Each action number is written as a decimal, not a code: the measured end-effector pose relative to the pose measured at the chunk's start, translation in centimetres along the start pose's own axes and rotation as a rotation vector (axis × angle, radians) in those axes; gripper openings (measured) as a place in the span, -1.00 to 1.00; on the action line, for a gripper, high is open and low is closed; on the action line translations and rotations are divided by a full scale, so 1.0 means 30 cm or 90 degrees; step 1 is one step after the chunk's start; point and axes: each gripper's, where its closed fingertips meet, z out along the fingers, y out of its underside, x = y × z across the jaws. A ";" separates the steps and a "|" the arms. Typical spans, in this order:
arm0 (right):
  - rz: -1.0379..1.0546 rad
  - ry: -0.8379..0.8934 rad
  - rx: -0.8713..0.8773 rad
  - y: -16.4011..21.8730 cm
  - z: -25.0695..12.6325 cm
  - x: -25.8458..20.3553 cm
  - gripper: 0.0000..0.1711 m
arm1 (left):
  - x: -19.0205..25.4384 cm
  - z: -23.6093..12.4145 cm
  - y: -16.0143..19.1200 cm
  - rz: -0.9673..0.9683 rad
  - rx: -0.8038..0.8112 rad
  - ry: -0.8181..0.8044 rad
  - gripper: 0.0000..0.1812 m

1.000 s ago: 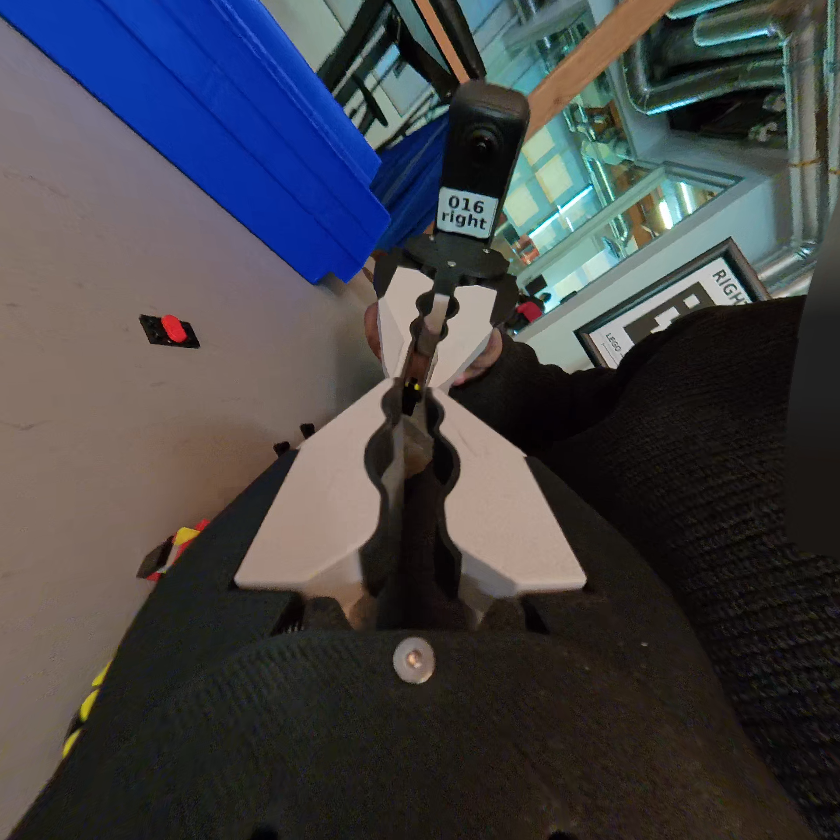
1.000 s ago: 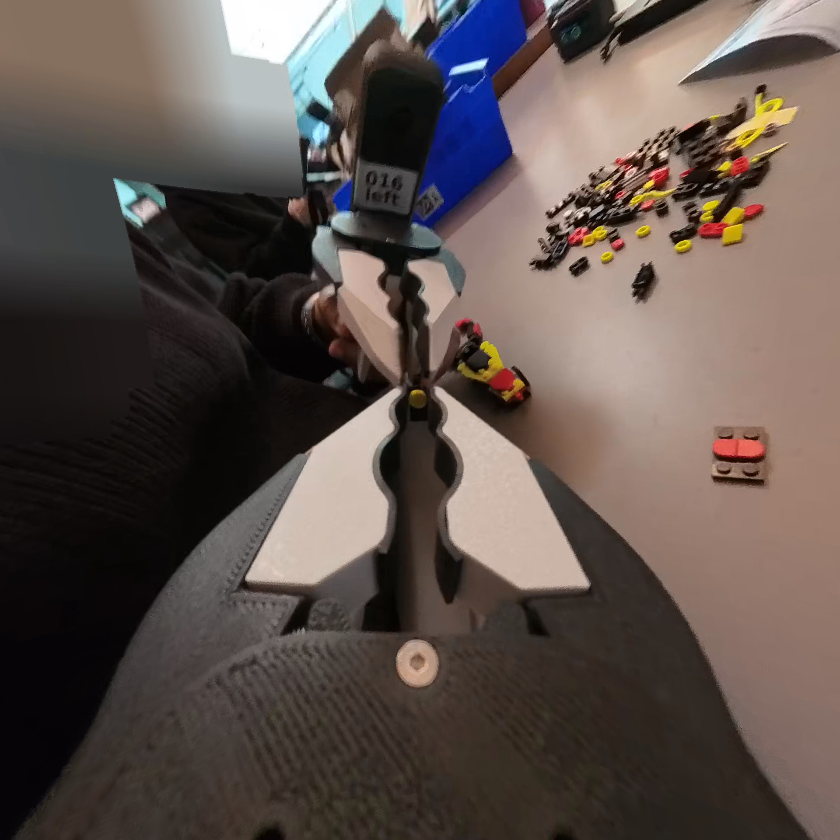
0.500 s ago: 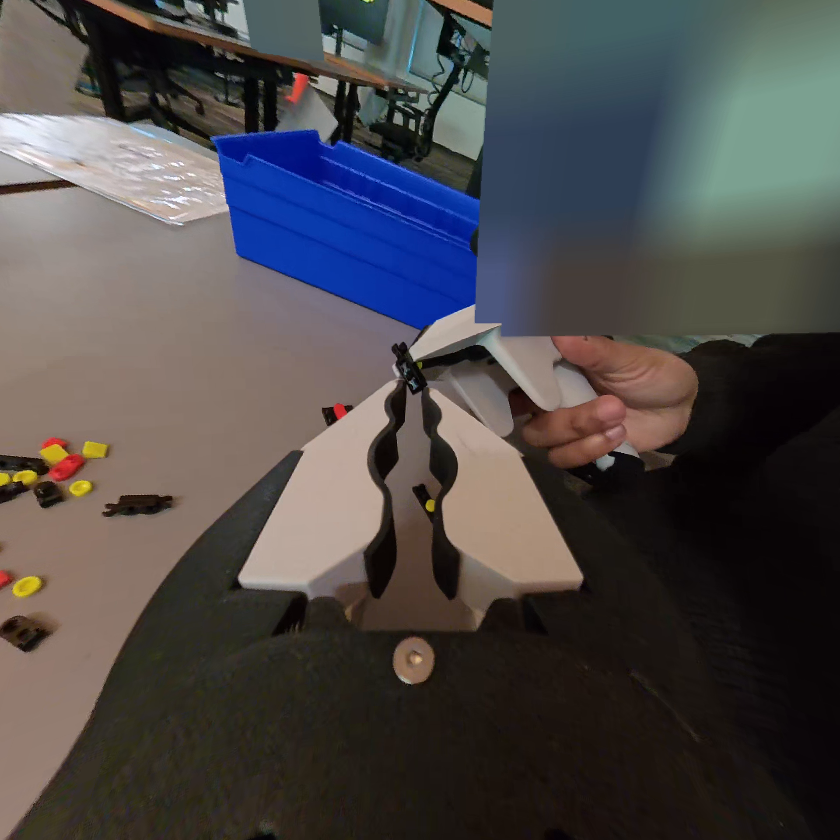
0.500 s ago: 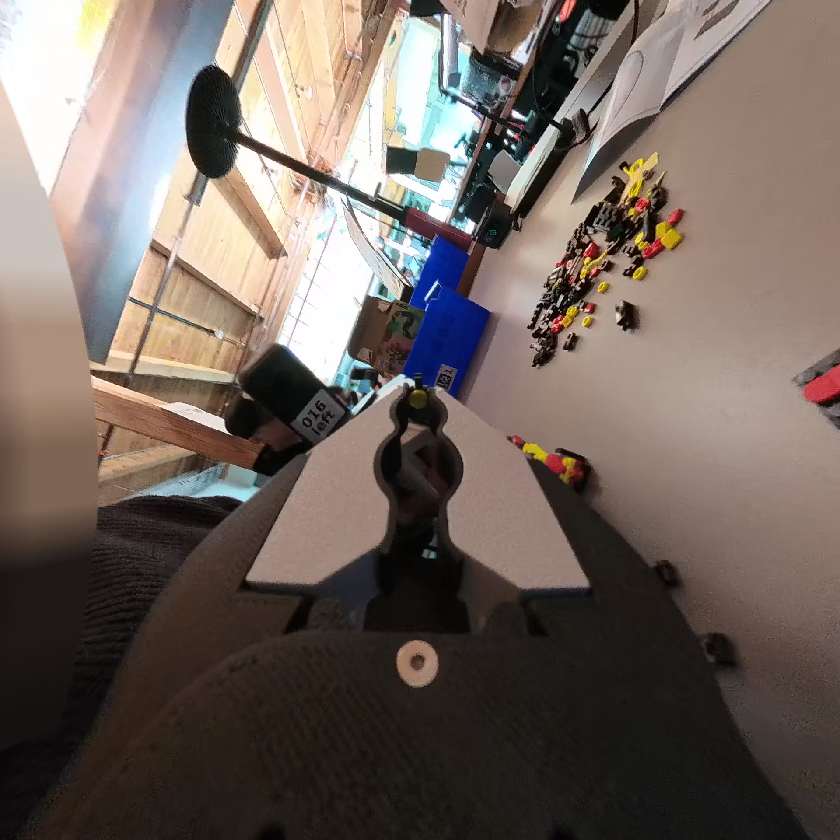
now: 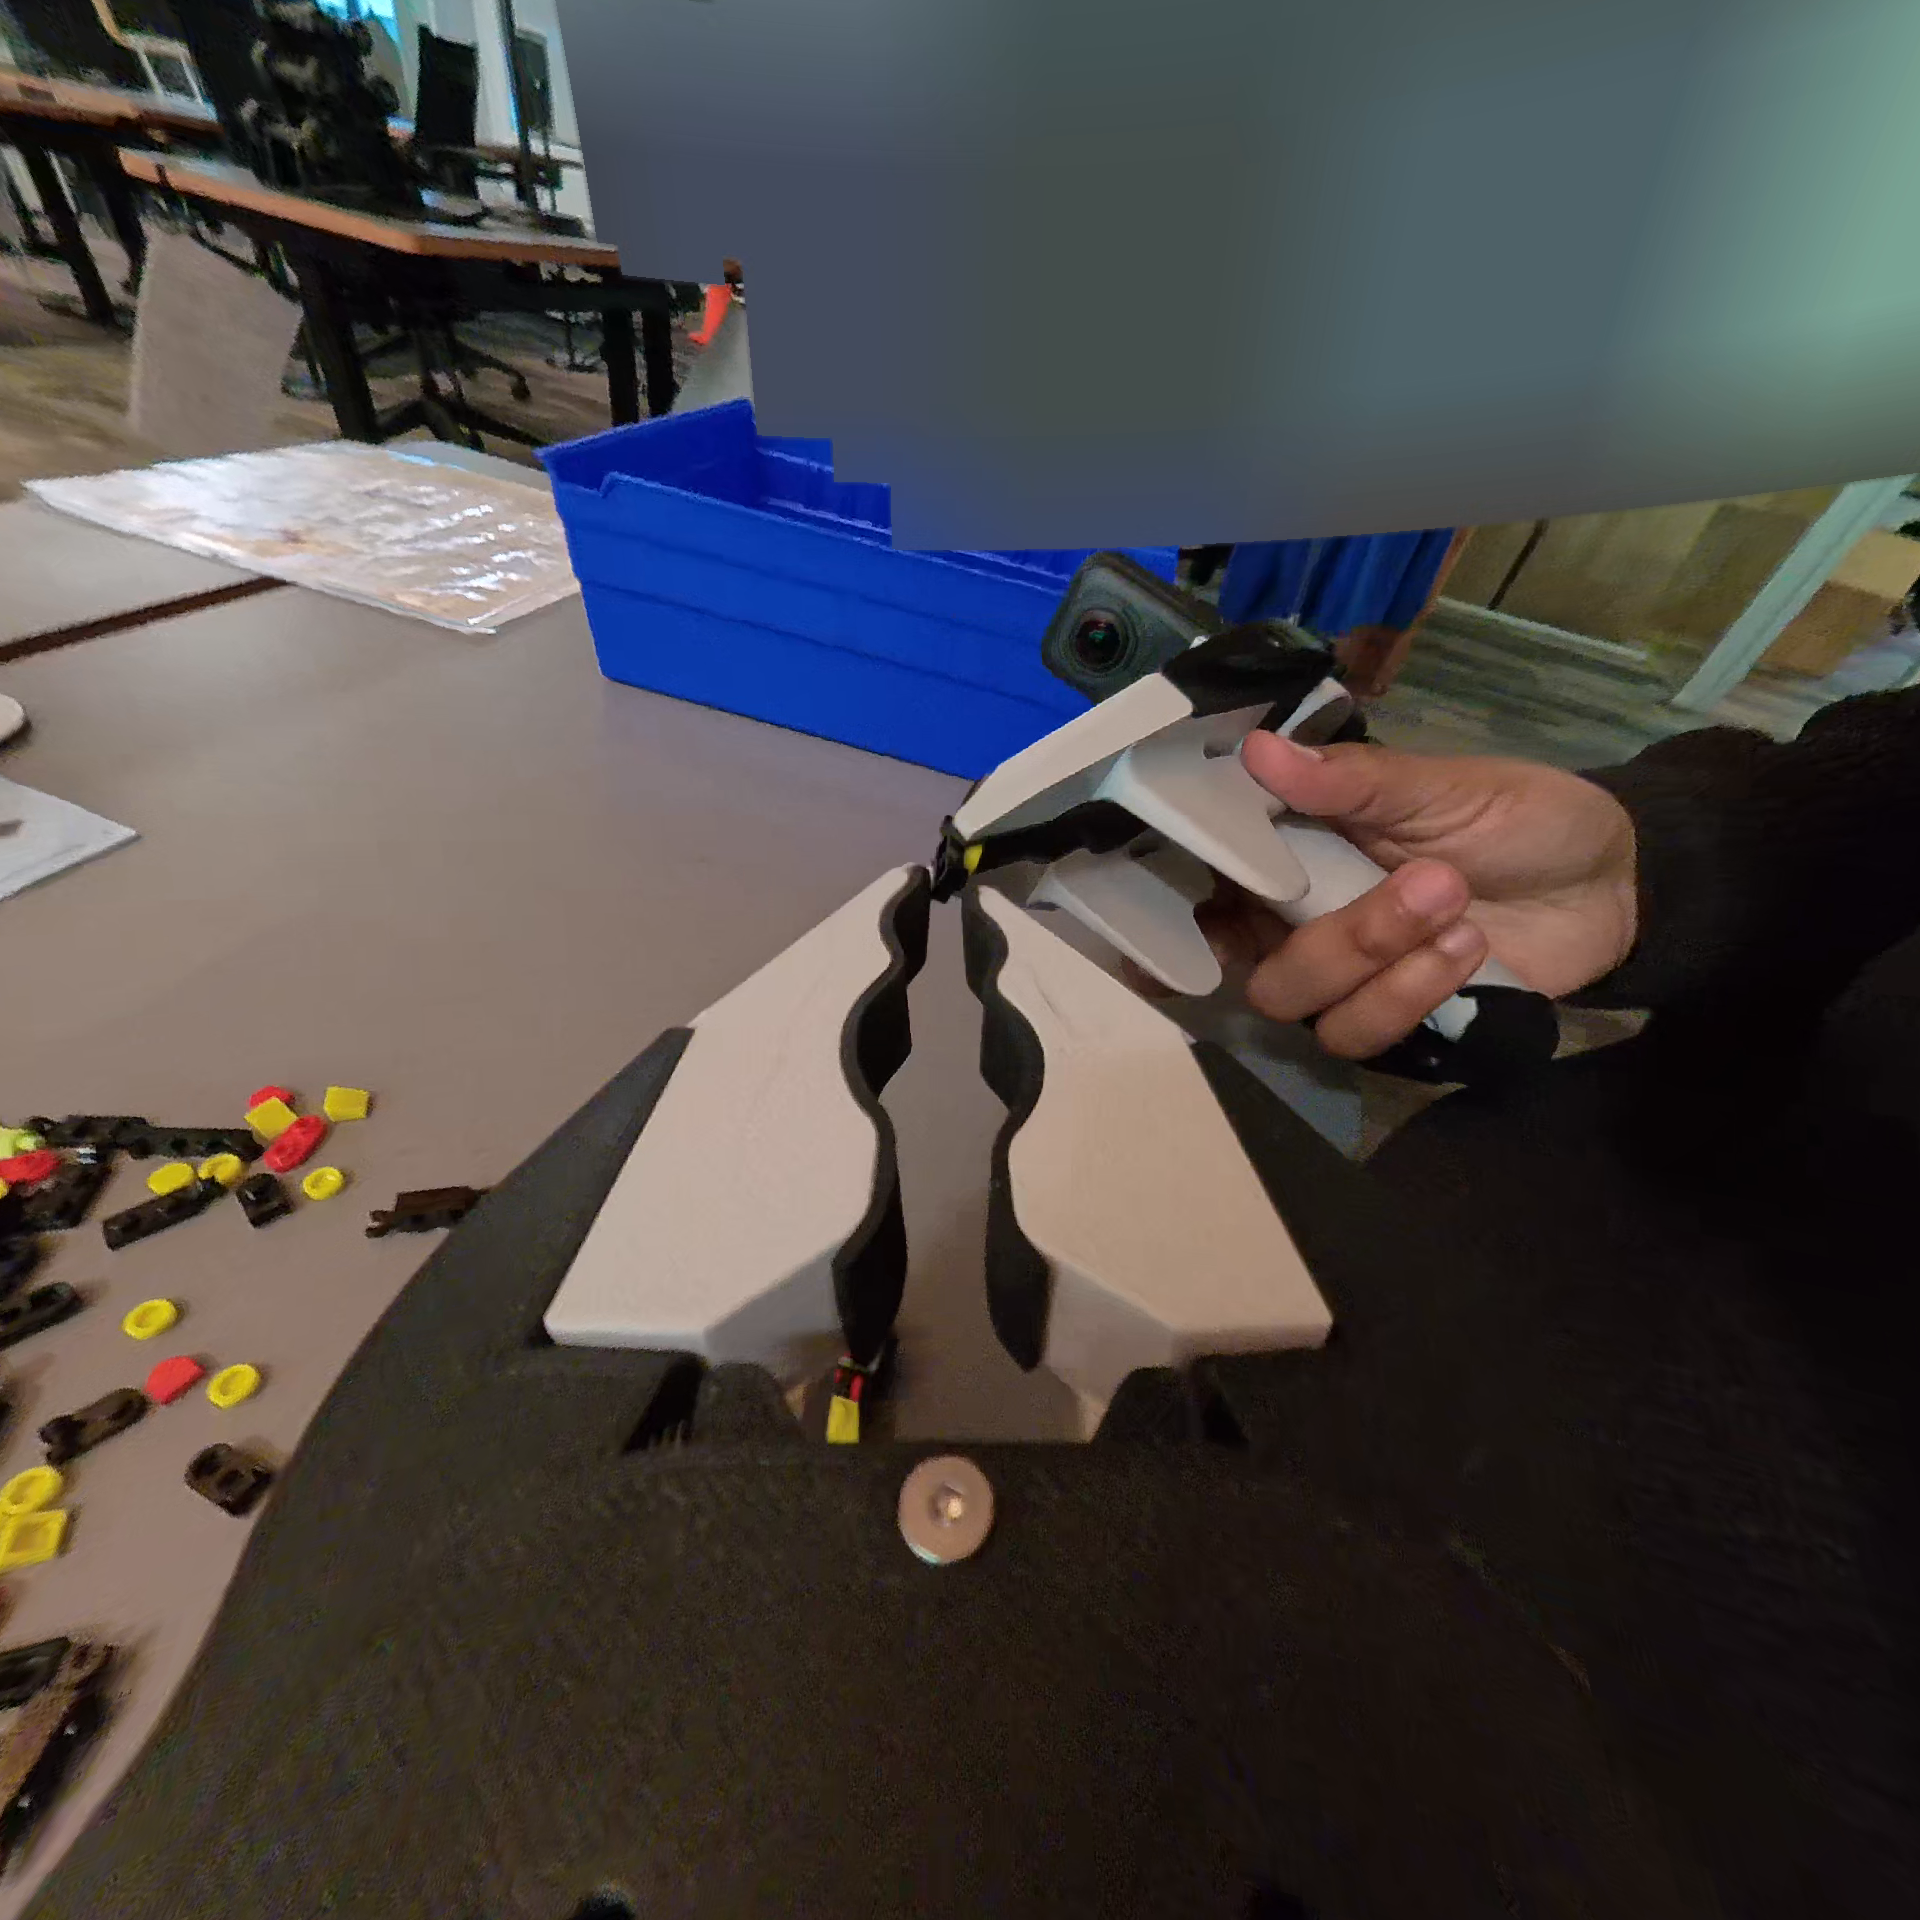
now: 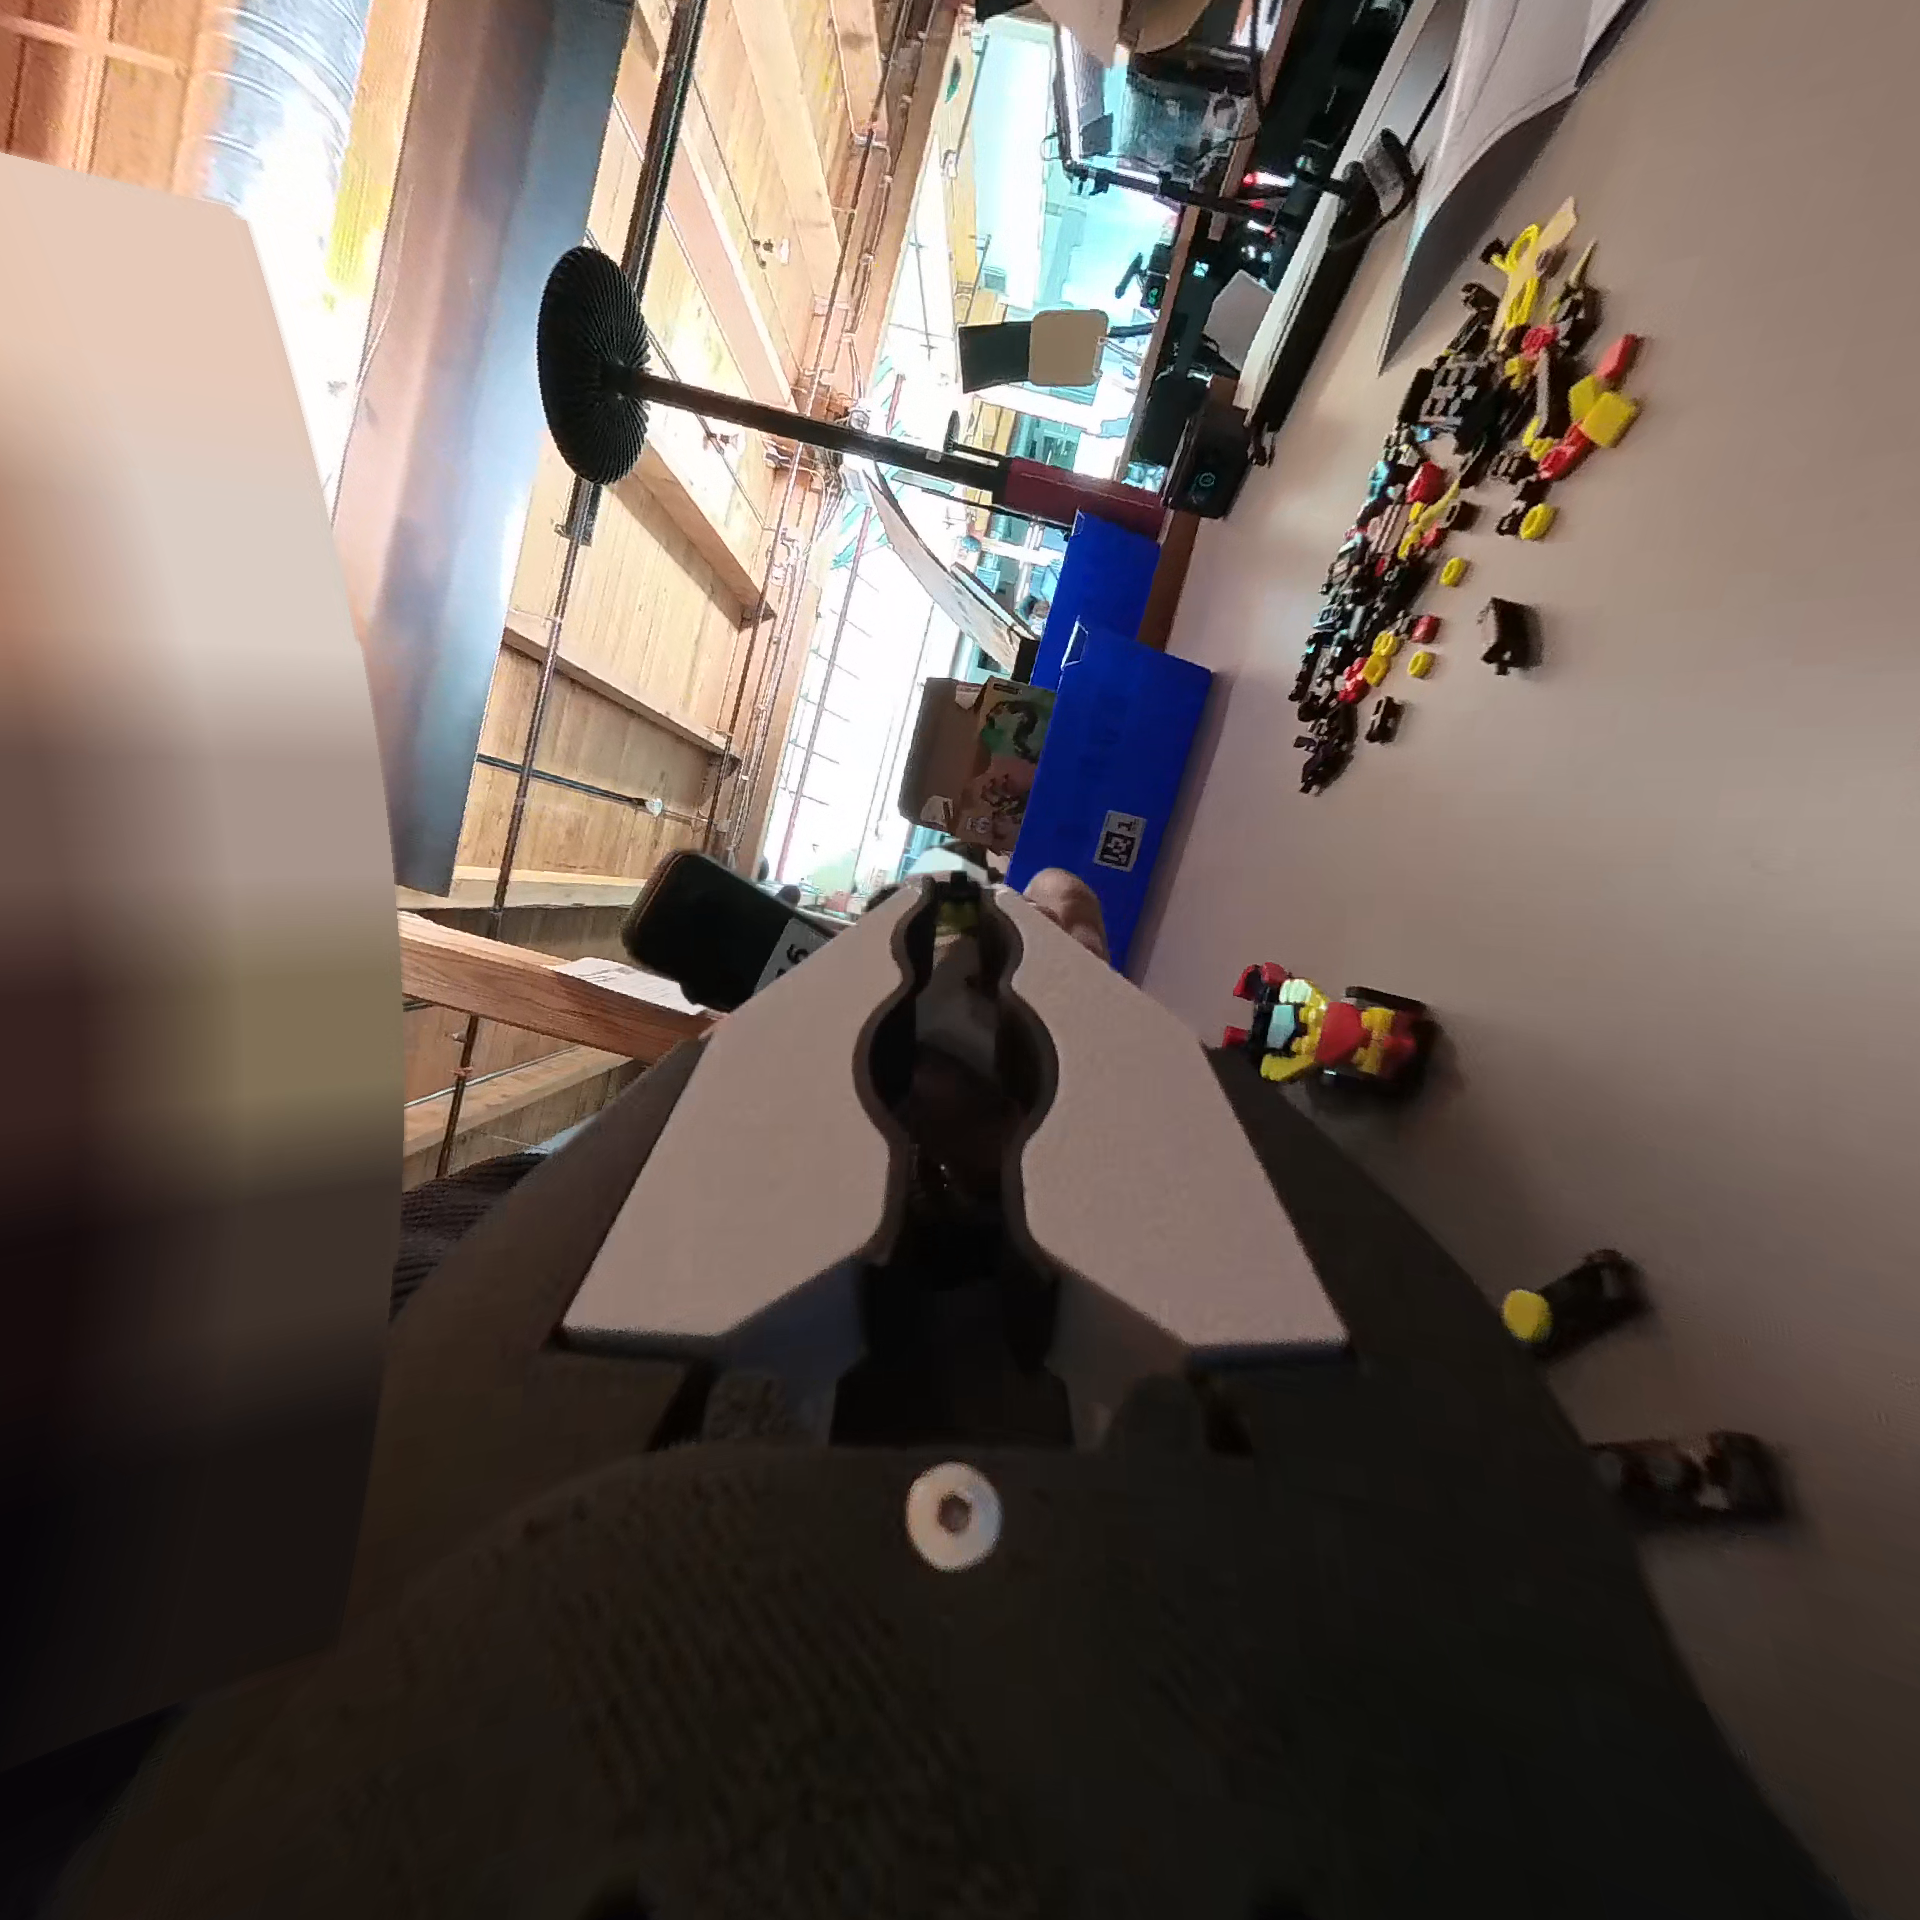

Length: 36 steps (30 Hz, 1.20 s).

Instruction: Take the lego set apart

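Note:
My left gripper (image 5: 940, 896) and my right gripper (image 5: 964, 854) meet tip to tip above the grey table (image 5: 416, 831). Both are shut on one small black lego piece with a yellow stud (image 5: 951, 868): the left holds its black end, the right the end with the stud. In the right wrist view the right gripper (image 6: 956, 906) is closed on that stud (image 6: 956, 914), and only the left gripper's camera body (image 6: 707, 935) shows behind its fingers. A red, yellow and black lego model (image 6: 1330, 1029) lies on the table to the right.
Loose black, red and yellow pieces lie in a heap (image 6: 1455, 468), seen at lower left in the left wrist view (image 5: 156, 1195). Two stray pieces (image 6: 1558, 1309) (image 6: 1683, 1475) lie near the right gripper. A blue bin (image 5: 790, 623) stands behind. A hand (image 5: 1434, 883) holds the right gripper.
Both grippers have swung round while staying tip to tip on the small piece. The right gripper now comes in from the right at an angle instead of head-on.

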 end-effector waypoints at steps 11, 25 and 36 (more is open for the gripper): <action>0.046 -0.007 -0.036 0.025 0.003 0.010 -0.93 | 0.012 0.002 0.020 0.058 -0.025 0.012 -0.98; 0.042 0.020 -0.046 0.025 -0.001 0.029 -0.92 | 0.006 -0.004 0.029 0.138 -0.045 -0.004 -0.94; -0.004 0.025 -0.064 0.030 -0.008 0.027 -0.89 | -0.001 -0.003 0.035 0.101 -0.068 -0.001 -0.99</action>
